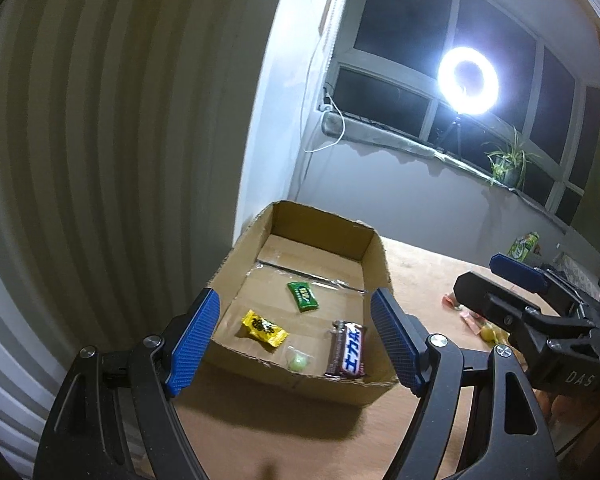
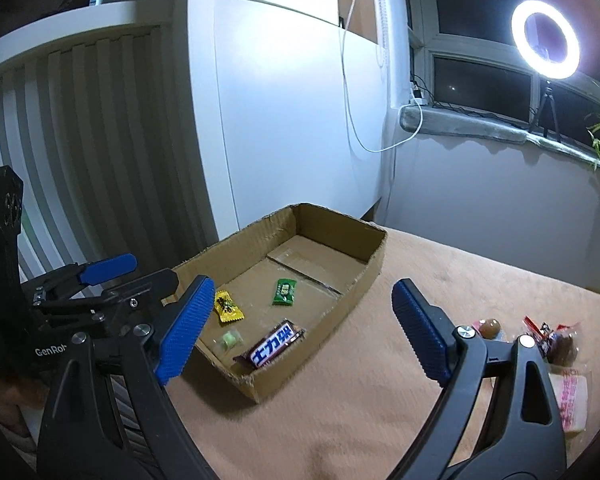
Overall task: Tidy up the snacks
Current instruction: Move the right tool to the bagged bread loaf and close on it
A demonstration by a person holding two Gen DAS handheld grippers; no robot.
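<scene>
An open cardboard box (image 1: 380, 264) (image 2: 364, 276) stands on the tan table. In it lie a yellow candy (image 1: 264, 328) (image 2: 228, 306), a green packet (image 1: 302, 296) (image 2: 285, 291), a small pale green sweet (image 1: 299, 360) (image 2: 229, 339) and a brown chocolate bar (image 1: 347, 349) (image 2: 274, 346). My left gripper (image 1: 296, 340) is open and empty, held above the box's near edge. My right gripper (image 2: 300, 328) is open and empty, just right of the box; it also shows in the left wrist view (image 1: 496, 276). Loose snacks (image 2: 556, 340) lie on the table at the right.
A pink-printed packet (image 2: 570, 404) and a round brown sweet (image 2: 490, 327) lie by the right gripper. A green carton (image 1: 523, 246) stands at the table's far edge. A ring light (image 1: 468, 79), a potted plant (image 1: 504, 164) and a white wall lie behind.
</scene>
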